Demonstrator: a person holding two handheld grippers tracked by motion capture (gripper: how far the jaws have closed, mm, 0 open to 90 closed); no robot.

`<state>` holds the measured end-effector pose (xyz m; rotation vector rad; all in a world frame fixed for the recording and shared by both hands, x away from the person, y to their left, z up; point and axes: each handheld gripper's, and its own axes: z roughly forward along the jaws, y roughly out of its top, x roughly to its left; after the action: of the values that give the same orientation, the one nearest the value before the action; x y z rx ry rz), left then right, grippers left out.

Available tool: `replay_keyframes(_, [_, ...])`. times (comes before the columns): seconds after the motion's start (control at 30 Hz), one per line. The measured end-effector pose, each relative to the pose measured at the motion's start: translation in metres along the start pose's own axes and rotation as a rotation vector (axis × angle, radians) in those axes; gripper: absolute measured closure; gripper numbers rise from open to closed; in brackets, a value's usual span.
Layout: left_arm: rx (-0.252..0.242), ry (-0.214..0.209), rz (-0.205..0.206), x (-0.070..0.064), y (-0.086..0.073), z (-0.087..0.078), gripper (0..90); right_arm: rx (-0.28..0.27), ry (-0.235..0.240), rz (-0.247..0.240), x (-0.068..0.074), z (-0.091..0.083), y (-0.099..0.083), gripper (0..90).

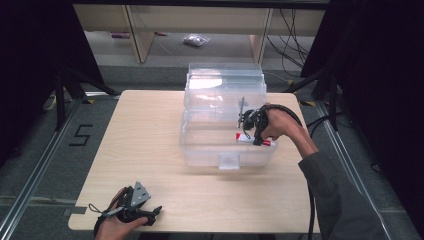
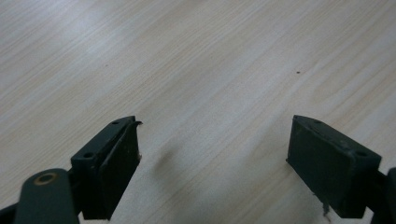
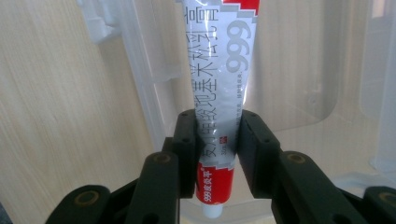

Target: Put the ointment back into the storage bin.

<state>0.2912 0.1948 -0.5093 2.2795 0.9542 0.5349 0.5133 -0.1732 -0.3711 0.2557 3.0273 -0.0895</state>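
Note:
A clear plastic box [image 1: 223,155] with its lid raised stands on the far middle of the wooden table [image 1: 150,150]. My right gripper [image 1: 256,131] hangs over the box's right side, shut on a white and red ointment tube [image 1: 250,139]. In the right gripper view the tube [image 3: 219,70] runs up from between the jaws, its white cap at the bottom, with the box's clear wall [image 3: 140,70] behind it. My left gripper [image 1: 150,216] rests at the table's near left edge. Its fingers [image 2: 116,158] stand wide apart over bare wood, open with nothing between them.
The box's raised lid [image 1: 225,80] stands at the table's far edge. Black frame legs [image 1: 62,95] flank the table on both sides. A floor mark "5" [image 1: 80,135] lies to the left. Bare wood stretches between my left gripper and the box.

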Motion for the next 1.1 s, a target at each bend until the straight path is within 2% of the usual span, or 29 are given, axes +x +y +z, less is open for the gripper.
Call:
replay_keyframes(0.03, [0.000, 0.000, 0.000, 0.000, 0.000, 0.000, 16.2, 0.000, 0.000, 0.000, 0.000, 0.000, 0.000, 70.2])
replay_keyframes(0.07, [0.001, 0.003, 0.004, 0.000, 0.000, 0.001, 16.2, 0.027, 0.019, 0.033, 0.002, 0.003, 0.002, 70.2])
replay_keyframes(0.1, [0.000, 0.003, 0.004, 0.001, 0.000, 0.001, 16.3, 0.005, 0.009, -0.008, -0.001, 0.007, 0.002, 70.2])
replay_keyframes(0.2, [-0.004, 0.003, 0.000, 0.000, 0.000, 0.000, 16.2, 0.014, 0.012, -0.022, -0.001, 0.012, 0.002, 70.2])
replay_keyframes(0.23, [-0.004, 0.003, 0.001, 0.000, 0.000, 0.000, 16.2, 0.044, 0.017, 0.008, 0.001, 0.015, 0.002, 70.2])
replay_keyframes(0.3, [-0.003, 0.002, 0.000, 0.000, 0.000, 0.000, 16.2, 0.031, 0.029, 0.020, 0.001, 0.017, 0.002, 70.2])
replay_keyframes(0.33, [-0.003, 0.002, 0.000, 0.000, 0.000, 0.000, 16.2, 0.046, 0.031, 0.030, 0.001, 0.016, 0.002, 70.2])
replay_keyframes(0.4, [-0.003, 0.003, 0.000, 0.000, 0.000, 0.000, 16.2, 0.037, 0.031, 0.012, 0.000, 0.021, 0.001, 70.1])
replay_keyframes(0.43, [-0.003, 0.003, 0.000, 0.000, 0.000, 0.000, 16.2, 0.046, 0.039, 0.034, 0.001, 0.022, 0.001, 70.1])
replay_keyframes(0.47, [-0.002, 0.003, 0.002, 0.000, 0.000, 0.000, 16.2, 0.043, 0.044, 0.015, 0.000, 0.024, 0.001, 70.1])
replay_keyframes(0.57, [0.005, 0.004, 0.001, 0.000, 0.000, 0.000, 16.2, 0.042, 0.049, 0.034, 0.000, 0.027, 0.001, 70.1])
replay_keyframes(0.6, [0.006, 0.013, 0.008, 0.001, 0.000, 0.001, 16.2, 0.013, 0.045, -0.010, -0.004, 0.031, 0.000, 70.1])
replay_keyframes(0.63, [0.006, 0.013, 0.008, 0.001, 0.000, 0.001, 16.2, 0.013, 0.045, -0.010, -0.004, 0.031, 0.000, 70.1])
replay_keyframes(0.67, [0.006, 0.019, 0.008, 0.001, 0.000, 0.001, 16.2, 0.039, 0.057, 0.033, -0.003, 0.031, 0.001, 70.1])
replay_keyframes(0.73, [0.006, 0.018, 0.010, 0.000, 0.000, 0.001, 16.2, 0.036, 0.063, 0.017, -0.005, 0.035, 0.000, 70.0])
replay_keyframes(0.9, [0.002, 0.007, 0.005, 0.001, 0.000, 0.000, 16.2, 0.029, 0.078, 0.016, -0.006, 0.040, 0.001, 69.7])
replay_keyframes(0.93, [-0.001, 0.005, 0.005, 0.001, 0.000, -0.001, 16.2, 0.029, 0.096, 0.041, -0.006, 0.041, 0.001, 71.2])
replay_keyframes(0.97, [0.000, 0.005, 0.005, 0.001, 0.000, -0.001, 16.2, 0.029, 0.101, 0.038, -0.007, 0.042, 0.000, 71.0])
replay_keyframes(1.03, [-0.001, 0.006, 0.004, 0.001, 0.000, -0.001, 16.2, 0.025, 0.086, 0.040, -0.008, 0.043, -0.002, 70.7])
replay_keyframes(1.07, [0.001, 0.005, 0.006, 0.001, 0.000, -0.001, 16.2, 0.025, 0.101, 0.074, -0.008, 0.041, -0.004, 70.0])
replay_keyframes(1.1, [0.001, 0.005, 0.006, 0.001, 0.000, -0.001, 16.2, 0.025, 0.101, 0.074, -0.008, 0.041, -0.004, 70.0])
